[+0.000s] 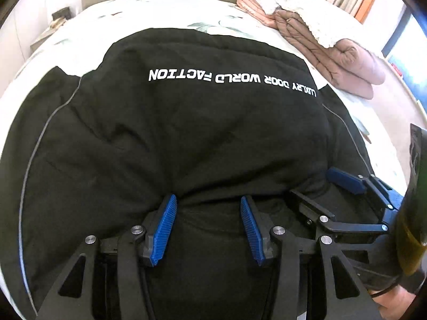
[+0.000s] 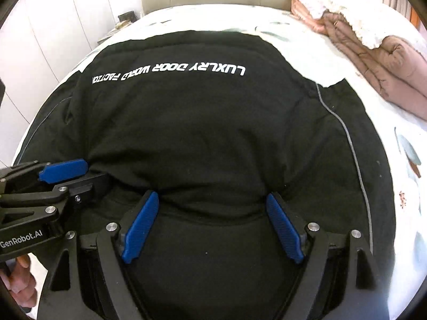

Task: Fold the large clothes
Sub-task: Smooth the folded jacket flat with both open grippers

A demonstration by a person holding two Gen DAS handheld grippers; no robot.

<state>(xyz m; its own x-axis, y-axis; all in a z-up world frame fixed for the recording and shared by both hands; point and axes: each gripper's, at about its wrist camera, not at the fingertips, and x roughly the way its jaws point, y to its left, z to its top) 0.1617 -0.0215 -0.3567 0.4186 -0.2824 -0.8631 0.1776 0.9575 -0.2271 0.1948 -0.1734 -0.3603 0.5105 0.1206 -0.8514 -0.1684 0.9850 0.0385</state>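
Jaws of the left gripper [image 1: 208, 200] stand partly spread over the black garment [image 1: 186, 133], nothing pinched; the right gripper [image 2: 212, 196] gapes wider — its blue pads [image 2: 141, 221] brushing a fold of cloth. The garment lies flat on a white bed [image 2: 347, 61], white lettering toward 12 o'clock. A folded pink quilt [image 2: 373, 61] sits at 2 o'clock — wardrobe doors [image 2: 53, 13] at 10.

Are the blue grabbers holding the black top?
No. The left gripper and right gripper are both open over the black printed fabric garment; its folded edge lies between their fingers, unpinched.
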